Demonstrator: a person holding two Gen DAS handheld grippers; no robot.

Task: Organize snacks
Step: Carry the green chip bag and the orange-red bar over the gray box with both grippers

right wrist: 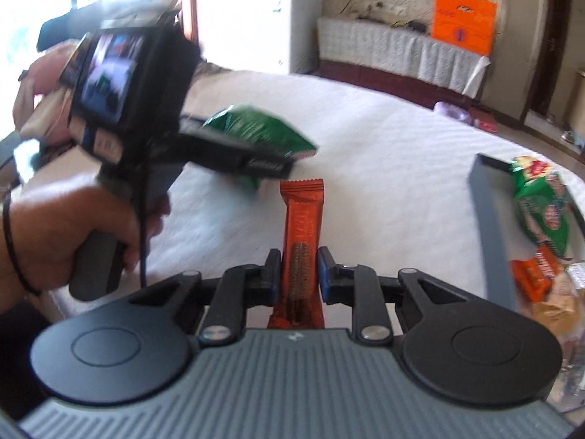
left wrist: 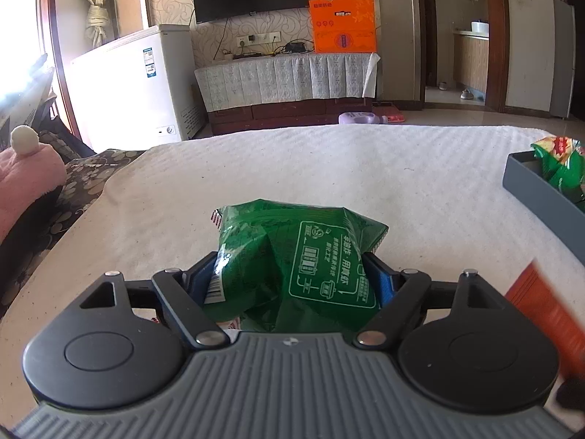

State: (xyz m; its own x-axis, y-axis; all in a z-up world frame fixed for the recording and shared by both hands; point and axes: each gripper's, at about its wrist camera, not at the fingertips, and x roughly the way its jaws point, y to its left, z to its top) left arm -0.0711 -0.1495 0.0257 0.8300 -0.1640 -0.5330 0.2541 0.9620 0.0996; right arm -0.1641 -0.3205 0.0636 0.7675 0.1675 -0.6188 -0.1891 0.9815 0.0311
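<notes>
Several snacks already lie in the grey tray (right wrist: 490, 226). Two remain outside it (both held): the left claw (left wrist: 289, 274) pinches a green bag (left wrist: 296, 252), and the right claw (right wrist: 299, 270) pinches an orange bar (right wrist: 301, 219).

- The left gripper (left wrist: 292, 274) has a ribbed grey body with a small round emblem at its top edge.
- Two black round housings flank that body, each with a raised circular disc.
- Black link arms carry silver pivot pins and triangular cut-outs.
- Its fingers (left wrist: 380, 278) are lined in blue.
- The right gripper (right wrist: 296, 274) has the same build: grey ribbed body, black discs, silver pins, blue-edged pads.
- In the right wrist view, the left gripper carries a small lit screen (right wrist: 106, 73) on its rear, a black pistol handle and a thin black cable.
- The left hand (right wrist: 62, 234) wears a thin black band at the wrist.
</notes>
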